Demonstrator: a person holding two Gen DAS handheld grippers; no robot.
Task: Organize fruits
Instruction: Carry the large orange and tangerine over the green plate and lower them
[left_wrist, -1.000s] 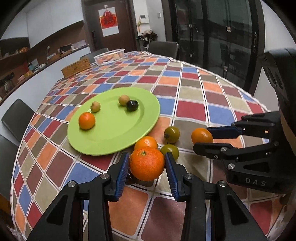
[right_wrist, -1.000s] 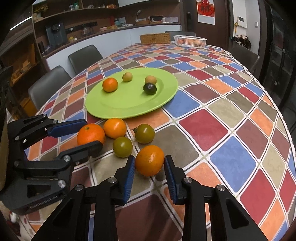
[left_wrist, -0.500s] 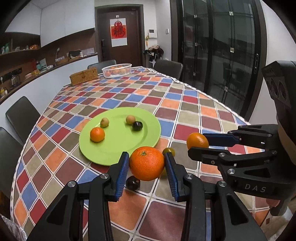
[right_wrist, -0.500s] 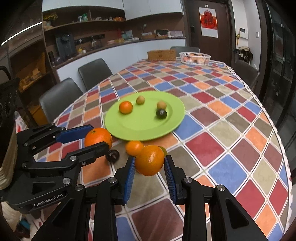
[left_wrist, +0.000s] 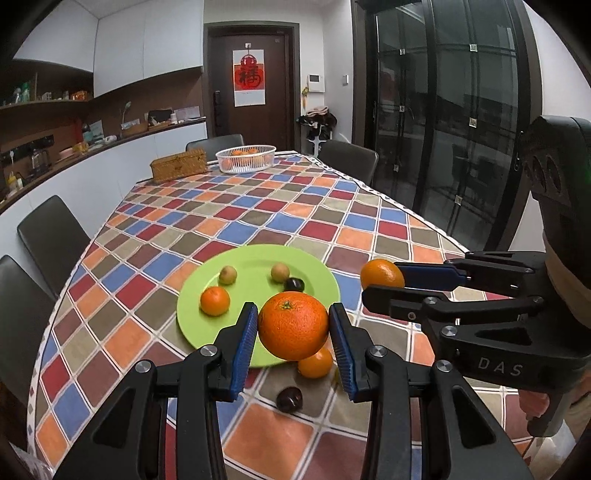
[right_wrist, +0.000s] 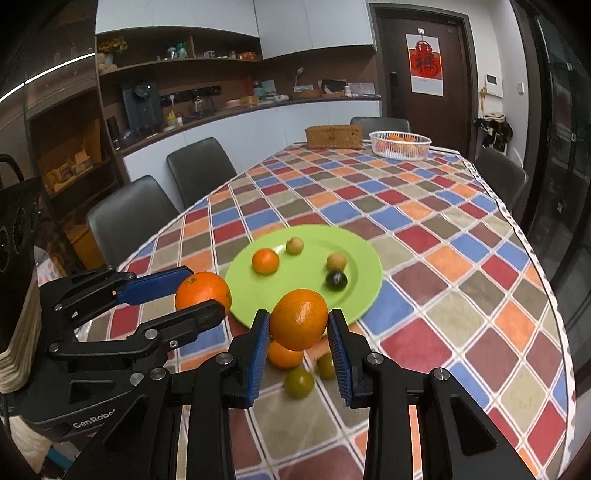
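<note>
My left gripper (left_wrist: 293, 332) is shut on a large orange (left_wrist: 293, 325) and holds it high above the table. My right gripper (right_wrist: 299, 328) is shut on a second orange (right_wrist: 300, 319), also lifted; it shows in the left wrist view (left_wrist: 382, 273). Below lies a green plate (right_wrist: 354, 291) with a small orange (right_wrist: 265, 261), two tan fruits (right_wrist: 294, 245) and a dark fruit (right_wrist: 336, 280). On the cloth under the grippers lie another orange (left_wrist: 315, 363), a dark fruit (left_wrist: 289, 398) and two green fruits (right_wrist: 299, 382).
A checkered tablecloth (left_wrist: 266, 214) covers the long table. A white basket (left_wrist: 245, 158) of oranges and a wicker box (left_wrist: 178, 169) stand at the far end. Dark chairs (right_wrist: 133, 218) line both sides. Glass doors are at the right.
Both grippers have risen higher above the table, each with its orange. The plate and loose fruits now look farther below.
</note>
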